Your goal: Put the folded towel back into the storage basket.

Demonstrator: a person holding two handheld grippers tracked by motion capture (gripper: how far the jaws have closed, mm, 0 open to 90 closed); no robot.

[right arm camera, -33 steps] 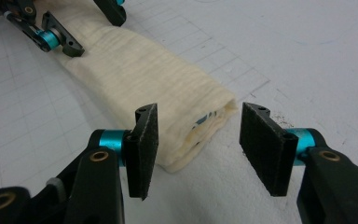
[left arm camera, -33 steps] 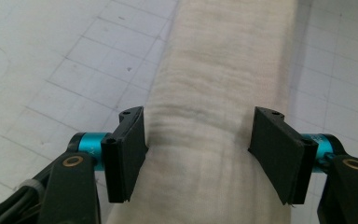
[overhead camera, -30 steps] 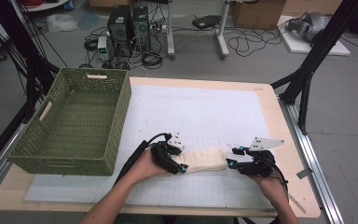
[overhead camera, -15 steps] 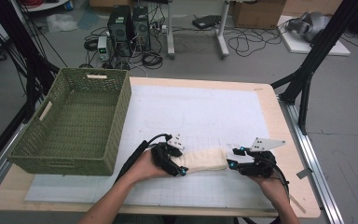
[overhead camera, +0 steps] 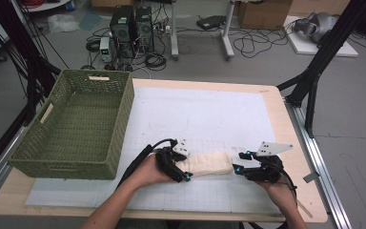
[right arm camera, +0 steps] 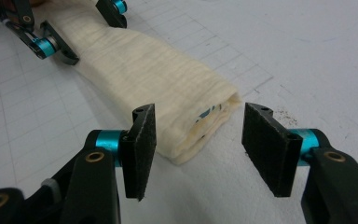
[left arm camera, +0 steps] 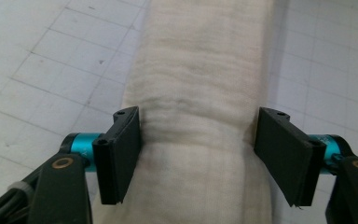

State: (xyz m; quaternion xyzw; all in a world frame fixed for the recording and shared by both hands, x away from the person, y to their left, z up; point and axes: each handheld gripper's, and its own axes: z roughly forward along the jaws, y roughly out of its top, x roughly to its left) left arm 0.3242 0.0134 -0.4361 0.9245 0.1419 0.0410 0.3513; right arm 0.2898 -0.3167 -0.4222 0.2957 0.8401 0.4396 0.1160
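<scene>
Between the parted pads of the left gripper [left arm camera: 198, 156] lies the cream folded cloth roll [overhead camera: 208, 164], unclamped on the white gridded mat [overhead camera: 209, 114], its other end just ahead of the right gripper [right arm camera: 198, 149], whose jaws have just been opening, so both should close squarely before lifting toward the green woven basket [overhead camera: 76, 129].

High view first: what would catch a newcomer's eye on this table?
The folded cream cloth lying at the near middle of the white gridded mat, with the left gripper straddling one end, jaws open, and the right gripper open at the other end. Next, the big green woven basket standing empty at the table's left.
</scene>
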